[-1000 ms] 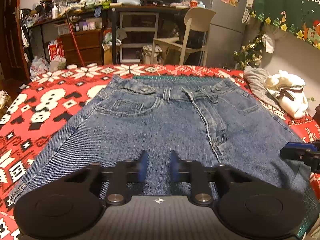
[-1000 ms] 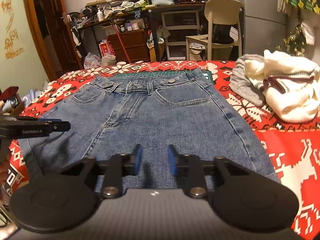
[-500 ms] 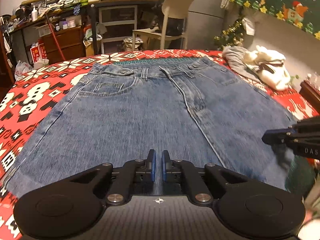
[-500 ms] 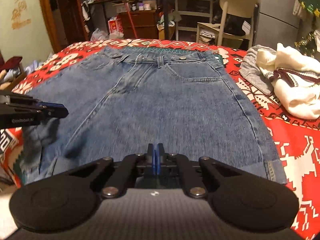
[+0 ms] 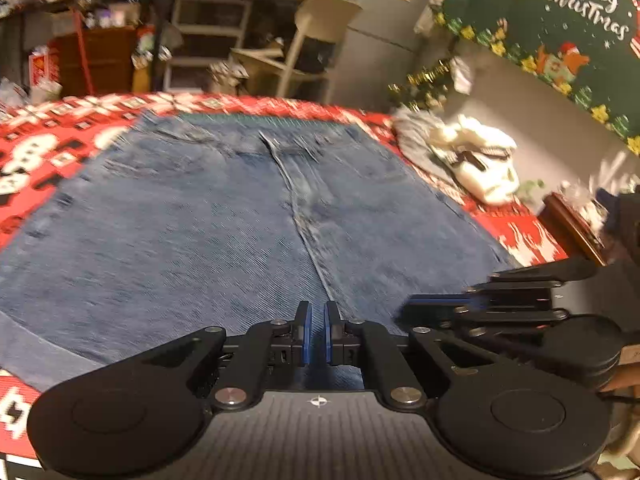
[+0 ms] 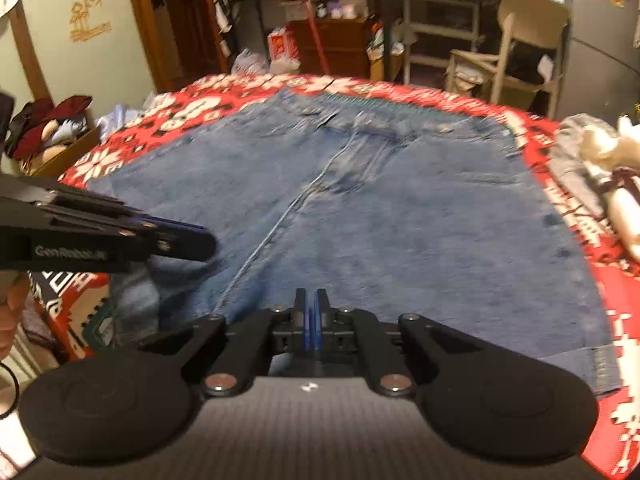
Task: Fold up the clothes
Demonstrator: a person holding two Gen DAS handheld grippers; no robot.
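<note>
Denim jeans (image 5: pixel 192 232) lie spread flat across a red patterned blanket (image 5: pixel 36 152), waistband at the far edge and leg ends toward the cameras; the fly seam runs down the middle of both views. Blanket covers the whole work surface and shows at the left, far and right margins of the jeans. Pile of grey and cream clothes (image 5: pixel 472 160) rests on the blanket just beyond the jeans' right side. Pale chair (image 6: pixel 520 40) stands behind the far edge, before cluttered shelves.

Left gripper (image 5: pixel 316 332) sits over the near part of the jeans, its blue pads drawn almost together with a thin strip of denim showing between them; it appears clamped on the cloth near the leg ends. Right gripper (image 6: pixel 310 326) is likewise closed, pads nearly meeting, with denim directly at and below the tips; whether a fold lies inside cannot be fully made out, though the fabric appears pinched. Each gripper shows in the other's view from the side, fingers together, low over the near denim edge. Both frames are motion-blurred.
</note>
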